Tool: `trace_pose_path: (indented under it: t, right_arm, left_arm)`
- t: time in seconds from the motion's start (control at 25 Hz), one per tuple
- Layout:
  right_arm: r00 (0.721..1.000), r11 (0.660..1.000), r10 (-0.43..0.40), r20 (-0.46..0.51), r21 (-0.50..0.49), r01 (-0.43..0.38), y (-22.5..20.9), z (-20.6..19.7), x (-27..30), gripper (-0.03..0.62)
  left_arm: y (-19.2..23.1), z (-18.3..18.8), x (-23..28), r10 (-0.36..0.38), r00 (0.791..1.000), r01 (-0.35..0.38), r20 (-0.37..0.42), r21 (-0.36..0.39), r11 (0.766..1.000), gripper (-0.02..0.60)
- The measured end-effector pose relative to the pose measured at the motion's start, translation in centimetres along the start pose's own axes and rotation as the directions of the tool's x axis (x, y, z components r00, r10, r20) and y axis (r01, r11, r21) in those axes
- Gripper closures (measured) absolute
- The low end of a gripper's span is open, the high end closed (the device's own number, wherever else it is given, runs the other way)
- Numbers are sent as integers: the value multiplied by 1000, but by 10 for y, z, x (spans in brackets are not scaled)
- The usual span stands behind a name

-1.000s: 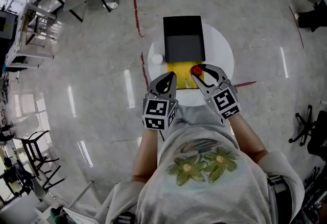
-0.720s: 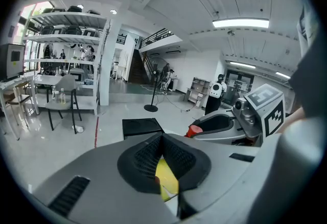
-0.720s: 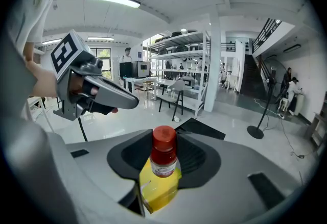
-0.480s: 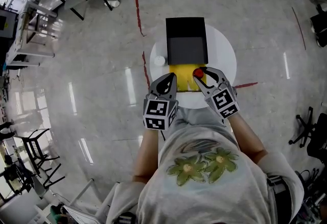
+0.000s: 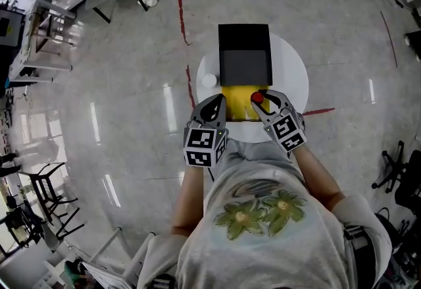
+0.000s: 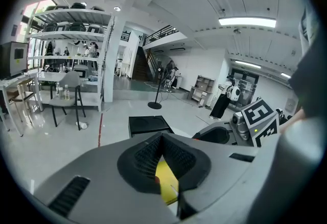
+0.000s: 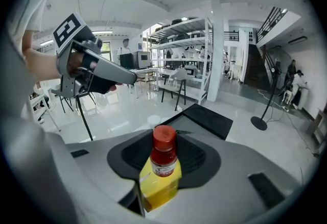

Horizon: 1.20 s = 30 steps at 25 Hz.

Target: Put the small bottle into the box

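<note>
Gripping the small bottle [image 7: 164, 141] around its body, the right tool [image 5: 266, 102] has its jaws partway closed against the bottle's sides, red cap pointing up and clear of the pads. The left tool [image 5: 214, 105] sits just beside it with its jaws together and nothing between them. Both are over the near edge of the round white worktop [image 5: 289, 77], above a yellow mat [image 5: 235, 97] that lies on the near half. Whether the bottle's base is off the mat cannot be told from these views. Just beyond the mat, toward the far edge, the black box [image 5: 245, 69] lies open and bare inside, its lid [image 5: 245, 36] reaching past the far edge. A small white round thing [image 5: 209, 81] rests near the left edge, beside the box. The step in hand looks like the carry to the box. To do it well, keep the bottle upright and the grip steady, since the hold is low and a tilt could let the top-heavy end swing. Lift high enough to clear the box's near wall, move straight toward the far edge and bring the base down over the middle of the box floor. Only part the jaws once the bottle rests there. The left tool should stay back near the edge, out of the path.
</note>
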State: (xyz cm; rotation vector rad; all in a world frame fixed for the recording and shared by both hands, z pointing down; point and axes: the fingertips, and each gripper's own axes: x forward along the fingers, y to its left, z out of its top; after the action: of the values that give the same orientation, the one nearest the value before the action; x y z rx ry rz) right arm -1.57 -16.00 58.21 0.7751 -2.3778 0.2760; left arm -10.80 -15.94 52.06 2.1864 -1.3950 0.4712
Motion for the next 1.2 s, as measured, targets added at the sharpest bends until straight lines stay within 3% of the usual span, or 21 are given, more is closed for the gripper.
trace_pose_path:
  t: [0.64, 1.2]
  right_arm:
    - [993, 999, 38, -116, -4, -39, -15, -40, 45, 447]
    - [989, 999, 49, -136, 11, -48, -26, -57, 74, 447]
  left_arm:
    - [24, -3, 26, 13, 999, -14, -49, -19, 1000, 581]
    - [35, 4, 44, 14, 997, -14, -78, 3, 1000, 581]
